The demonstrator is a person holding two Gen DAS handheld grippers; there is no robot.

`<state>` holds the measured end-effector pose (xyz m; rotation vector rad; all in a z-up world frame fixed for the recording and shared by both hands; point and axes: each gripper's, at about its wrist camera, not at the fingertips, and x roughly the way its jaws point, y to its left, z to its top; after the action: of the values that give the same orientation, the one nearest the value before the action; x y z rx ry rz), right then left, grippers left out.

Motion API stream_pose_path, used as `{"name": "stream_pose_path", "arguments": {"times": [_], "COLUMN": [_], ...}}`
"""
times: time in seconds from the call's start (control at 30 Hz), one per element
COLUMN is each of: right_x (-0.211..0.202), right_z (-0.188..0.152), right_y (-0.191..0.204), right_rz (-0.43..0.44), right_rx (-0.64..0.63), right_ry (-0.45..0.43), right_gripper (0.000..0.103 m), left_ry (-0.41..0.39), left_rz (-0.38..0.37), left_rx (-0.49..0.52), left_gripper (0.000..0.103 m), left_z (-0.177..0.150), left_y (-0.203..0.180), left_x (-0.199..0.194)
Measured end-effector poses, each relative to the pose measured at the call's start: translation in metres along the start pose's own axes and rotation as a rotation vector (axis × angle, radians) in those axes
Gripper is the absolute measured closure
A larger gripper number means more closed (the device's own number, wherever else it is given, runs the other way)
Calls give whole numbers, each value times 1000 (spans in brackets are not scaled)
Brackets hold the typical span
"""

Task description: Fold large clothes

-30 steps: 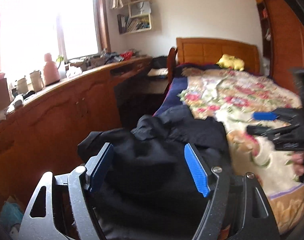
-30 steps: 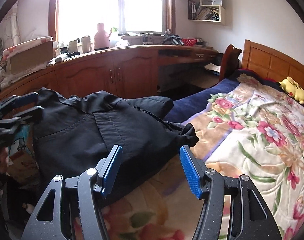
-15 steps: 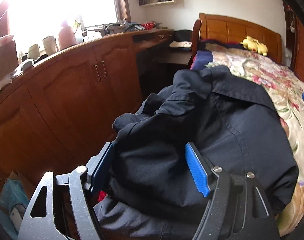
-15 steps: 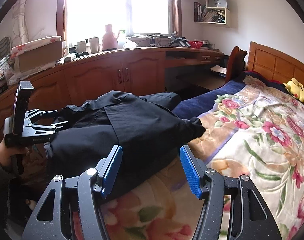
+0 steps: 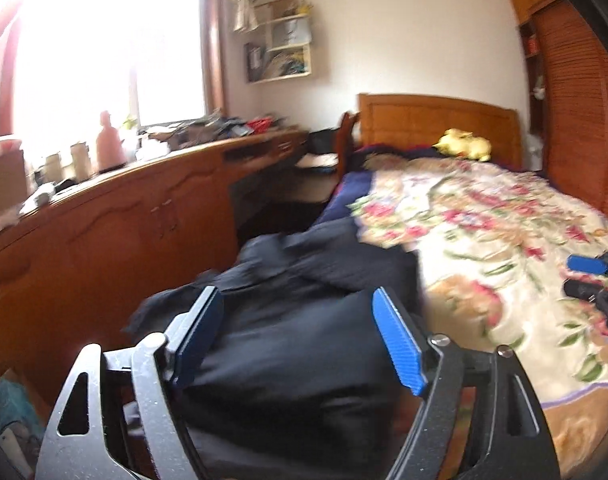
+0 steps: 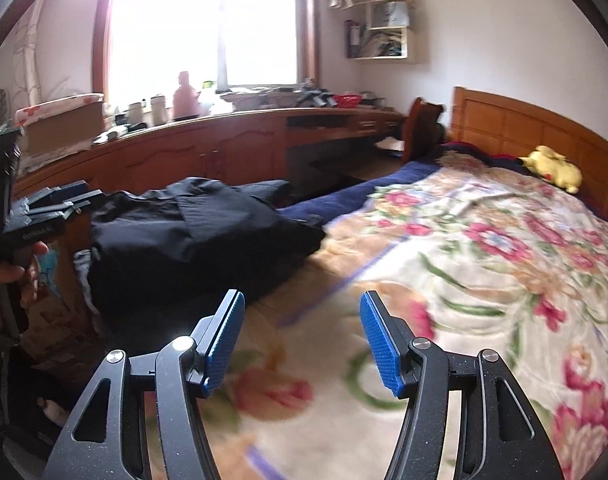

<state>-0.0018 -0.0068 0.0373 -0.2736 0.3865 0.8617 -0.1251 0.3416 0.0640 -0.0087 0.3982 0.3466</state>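
A black garment [image 5: 304, 320] lies crumpled on the bed's left near corner, also in the right wrist view [image 6: 192, 232]. My left gripper [image 5: 300, 340] is open and empty, just above the garment's near part. It shows at the left edge of the right wrist view [image 6: 60, 208], held in a hand. My right gripper [image 6: 300, 340] is open and empty over the floral blanket [image 6: 484, 260], to the right of the garment. It shows at the right edge of the left wrist view [image 5: 584, 276].
A long wooden cabinet [image 6: 224, 152] with bottles and clutter runs along the left under the window. A wooden headboard [image 6: 524, 132] and a yellow plush toy [image 6: 552, 164] are at the far end. Bags and boxes [image 6: 52, 300] sit on the floor at left.
The left gripper has swung back and up, so the garment sits lower and farther in its view. The right gripper has pulled back from the garment, over the blanket. Both stay open.
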Motion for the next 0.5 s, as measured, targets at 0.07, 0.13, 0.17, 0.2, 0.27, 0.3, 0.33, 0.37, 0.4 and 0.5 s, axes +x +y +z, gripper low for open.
{"name": "stream_pose_path", "arguments": {"times": [0.07,0.13,0.17,0.2,0.27,0.3,0.33,0.37,0.4,0.5], "right_x": [-14,-27,-35,-41,-56,-62,-68,-74,-80,-99], "right_z": [-10,-19,-25,-29,-39,-43,-46,-49,-53,-64], "right_y": [-11,-23,-27,-32,-39,-44,-48,-51,-55,-68], "right_rz": [-33,-57,-71,-85,-116,-132,-148,-165,-187,-255], "right_rx": [13,37,49,60,79,87,95,101,110,144], "right_ry": [-2,-5,-5,-4,-11,-13,-14,-18,-21,-26], "right_gripper": [41,41,41,41,41,41,40,39,37,33], "left_ry": [-17,-31,-35,-37,-40,-45,-52,-55,-53,-39], "left_rz": [-51,-103,-134,-155,-202,-222,-245,-270,-295,-370], "left_rx": [3,11,22,32,59,70,80,85,87,93], "left_gripper": [20,15,14,14,11,8,5,4,4,1], "left_z": [5,8,9,10,11,11,11,10,10,9], "left_y": [-24,-50,-68,-81,-113,-126,-140,-154,-165,-202], "left_x": [-1,-2,-2,-1,0,1,1,2,3,8]}}
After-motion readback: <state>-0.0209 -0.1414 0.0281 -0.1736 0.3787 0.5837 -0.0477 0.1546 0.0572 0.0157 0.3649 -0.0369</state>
